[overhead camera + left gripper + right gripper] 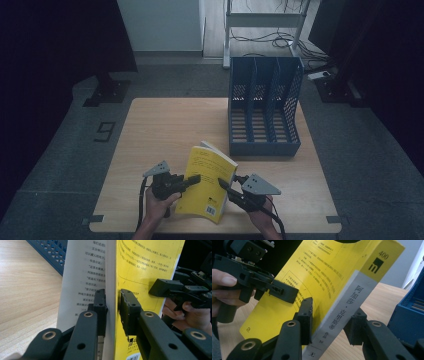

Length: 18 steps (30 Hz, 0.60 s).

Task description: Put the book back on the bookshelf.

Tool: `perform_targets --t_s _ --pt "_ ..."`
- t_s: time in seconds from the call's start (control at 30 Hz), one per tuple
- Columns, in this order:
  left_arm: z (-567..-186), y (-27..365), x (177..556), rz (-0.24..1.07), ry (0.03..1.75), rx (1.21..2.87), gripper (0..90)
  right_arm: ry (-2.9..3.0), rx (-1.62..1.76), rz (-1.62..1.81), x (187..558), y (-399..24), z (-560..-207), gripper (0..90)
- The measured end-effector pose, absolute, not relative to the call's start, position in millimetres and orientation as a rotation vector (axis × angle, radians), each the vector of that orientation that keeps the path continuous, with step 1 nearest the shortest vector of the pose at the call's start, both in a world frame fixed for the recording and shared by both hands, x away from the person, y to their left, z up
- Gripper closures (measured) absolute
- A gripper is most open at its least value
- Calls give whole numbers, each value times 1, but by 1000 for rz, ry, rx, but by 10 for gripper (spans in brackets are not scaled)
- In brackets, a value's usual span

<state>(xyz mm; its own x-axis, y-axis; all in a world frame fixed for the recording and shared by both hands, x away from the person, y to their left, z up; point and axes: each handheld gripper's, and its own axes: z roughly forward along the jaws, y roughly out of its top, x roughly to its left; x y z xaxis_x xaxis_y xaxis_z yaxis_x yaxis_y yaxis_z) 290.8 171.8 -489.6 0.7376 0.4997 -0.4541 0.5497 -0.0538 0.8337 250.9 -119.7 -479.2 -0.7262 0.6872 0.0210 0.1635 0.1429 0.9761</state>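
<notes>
A yellow paperback book [207, 180] stands tilted near the table's front edge, between my two grippers. In the left gripper view, my left gripper [112, 297] straddles the yellow cover [142, 265]. One jaw lies on a white printed page [82, 270], and the other pad stands a sliver off the cover, so it looks open. My right gripper [329, 315] is shut across the book's grey spine [347, 307], one pad on the yellow cover [322, 272] and one behind the book. From above, the left gripper [194, 179] and right gripper [222, 184] meet the book from either side.
A blue three-slot file holder [265, 145] stands upright at the back right of the wooden table [160, 135], just beyond the book. On the floor behind it are a white rack's legs and cables [280, 37]. A person's hands hold both grippers at the front edge.
</notes>
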Motion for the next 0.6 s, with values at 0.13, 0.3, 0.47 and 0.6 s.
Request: perform_targets --t_s 0.13,0.3,0.47,0.6 --pt "-490 171 291 -50 840 1694 764 2002 839 1642 254 -123 -480 628" --pt "-490 171 291 -54 839 1694 769 2004 853 1704 257 -126 -482 641" --pt "-489 172 291 -62 834 1693 779 2002 851 1721 258 -125 -481 644" --pt "-487 172 290 -63 824 1698 786 1988 862 1746 258 -125 -480 646"
